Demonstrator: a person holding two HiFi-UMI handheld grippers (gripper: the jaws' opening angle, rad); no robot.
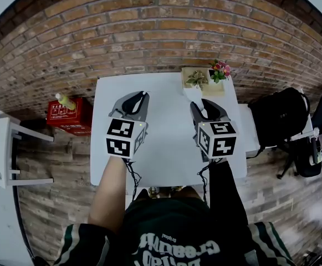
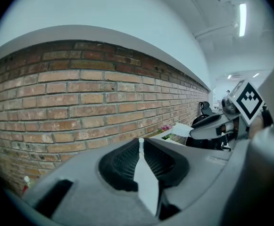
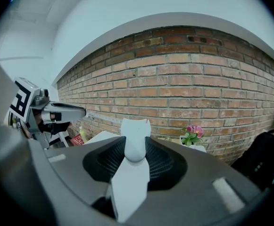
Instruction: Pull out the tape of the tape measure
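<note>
Rough matt surface shown by red-brown brick wall (image 1: 161,32); smooth matt top seen on white rectangular table (image 1: 166,148); grained wood noted in brown plank floor (image 1: 55,193); right gripper (image 3: 136,128) shelled in grey matt plastic, pads (image 3: 164,161) black, ribbed.

Over white table (image 1: 166,132), left hand-held gripper (image 1: 137,96) and right hand-held gripper (image 1: 198,105), potted flowers (image 1: 220,71) beyond.

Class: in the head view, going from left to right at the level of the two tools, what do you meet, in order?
shelf → red box → left tool → right tool → bag
</note>
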